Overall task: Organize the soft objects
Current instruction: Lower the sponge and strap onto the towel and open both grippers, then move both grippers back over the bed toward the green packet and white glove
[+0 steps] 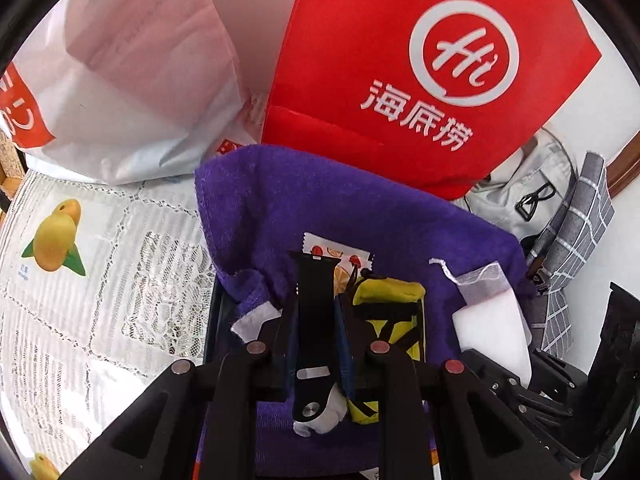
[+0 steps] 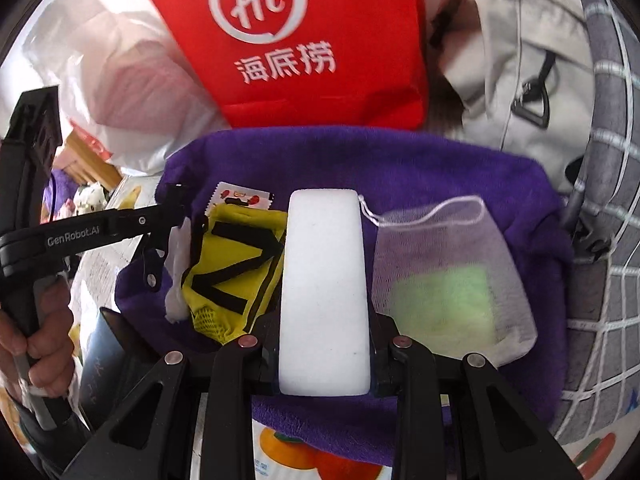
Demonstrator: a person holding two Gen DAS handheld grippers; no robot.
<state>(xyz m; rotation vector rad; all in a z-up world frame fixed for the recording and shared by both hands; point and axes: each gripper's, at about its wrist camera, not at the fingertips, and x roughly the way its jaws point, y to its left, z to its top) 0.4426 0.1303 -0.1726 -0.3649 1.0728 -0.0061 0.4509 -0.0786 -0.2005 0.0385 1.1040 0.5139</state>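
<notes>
A purple towel (image 1: 320,208) (image 2: 400,168) is spread out with small items lying on it. My left gripper (image 1: 316,304) is shut on a black watch strap (image 1: 314,332), which hangs over a white wad (image 1: 320,420). To its right are a yellow pouch with black bands (image 1: 388,308) (image 2: 232,268) and a printed sachet (image 1: 336,250) (image 2: 240,196). My right gripper (image 2: 324,320) is shut on a white sponge block (image 2: 324,292) (image 1: 492,332). Right of the sponge lies a white mesh bag (image 2: 444,280) with something green inside. The left gripper (image 2: 168,220) also reaches in from the left in the right wrist view.
A red bag with a white logo (image 1: 400,60) (image 2: 304,40) and a white plastic bag (image 1: 120,80) stand behind the towel. A grey bag with a black clip (image 2: 520,80) and a grey checked cloth (image 2: 612,200) crowd the right. A lace tablecloth (image 1: 80,280) covers the left. A hand (image 2: 40,340) grips the left handle.
</notes>
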